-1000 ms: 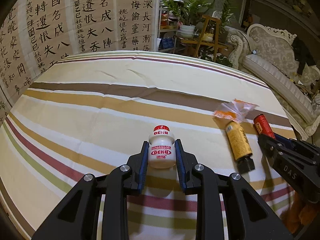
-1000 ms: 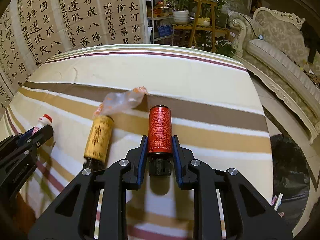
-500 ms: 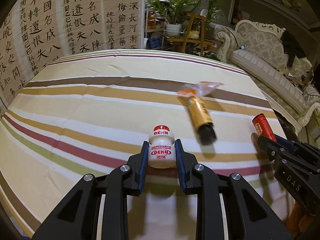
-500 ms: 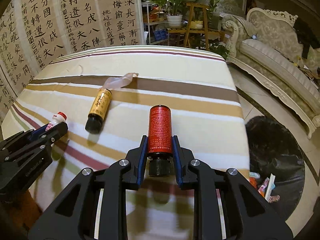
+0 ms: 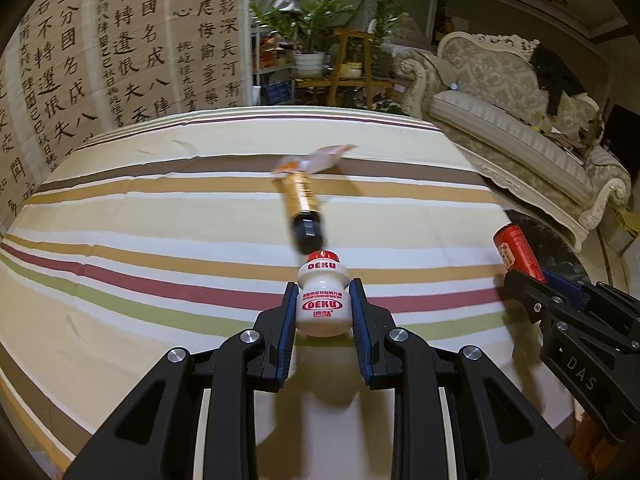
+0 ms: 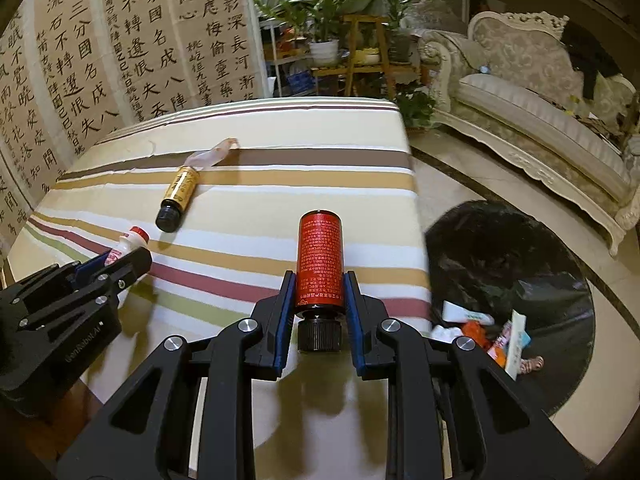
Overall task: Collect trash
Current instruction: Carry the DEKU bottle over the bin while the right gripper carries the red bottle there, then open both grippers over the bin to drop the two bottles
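Blue-padded, your left gripper [image 5: 323, 312] was clamped narrow on the small white DEKU bottle [image 5: 323, 300], its pads pressed to the bottle's waist, red cap pointing away from you, held above the striped tablecloth [image 5: 160, 240]. Your right gripper [image 6: 319, 300] was likewise closed on the red bottle [image 6: 320, 260], pads gripping its lower body just above the black screw cap, which faced back toward the camera. You held both off the cloth, side by side; in the left view the red bottle showed at the right edge, past the table's side.

Beyond your claws, the gold bottle [image 6: 179, 196] lay on its side on the cloth, black cap toward you, untouched. Touching its far end, you had the clear crumpled wrapper [image 6: 214, 154] lying across the brown stripe.

Further out on your right, past the table edge, the black trash bag [image 6: 508, 264] sat open on the floor with paper and packets already in it. Behind that you had the pale carved sofa [image 6: 540, 112], the potted plants [image 6: 324, 20] on wooden stands, and the calligraphy screen [image 6: 120, 52] on your left
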Demonstrator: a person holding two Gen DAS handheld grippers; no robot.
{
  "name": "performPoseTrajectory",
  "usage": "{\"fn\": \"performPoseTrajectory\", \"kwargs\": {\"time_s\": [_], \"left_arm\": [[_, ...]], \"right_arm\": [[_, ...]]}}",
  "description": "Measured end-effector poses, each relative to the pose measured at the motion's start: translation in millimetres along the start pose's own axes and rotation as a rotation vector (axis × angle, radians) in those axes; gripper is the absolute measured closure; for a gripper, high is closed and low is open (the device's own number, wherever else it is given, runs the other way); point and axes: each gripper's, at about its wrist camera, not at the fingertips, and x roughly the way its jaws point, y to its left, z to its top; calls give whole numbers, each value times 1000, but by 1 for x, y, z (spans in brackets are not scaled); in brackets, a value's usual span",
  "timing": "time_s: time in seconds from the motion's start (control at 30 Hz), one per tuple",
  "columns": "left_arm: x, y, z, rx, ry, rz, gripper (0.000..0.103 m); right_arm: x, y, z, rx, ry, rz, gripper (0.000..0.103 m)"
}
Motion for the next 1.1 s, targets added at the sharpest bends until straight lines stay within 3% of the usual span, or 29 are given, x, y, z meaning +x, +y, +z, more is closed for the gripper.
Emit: {"fn": "performPoseTrajectory", "kwargs": {"time_s": [0.77, 1.1], "left_arm": [[4, -107, -4, 174, -9, -139, 76], [10, -149, -1, 238, -14, -181, 76]], "right_arm": [[-35, -120, -35, 189, -51, -184, 80], [-37, -150, -39, 238, -55, -240, 80]]}}
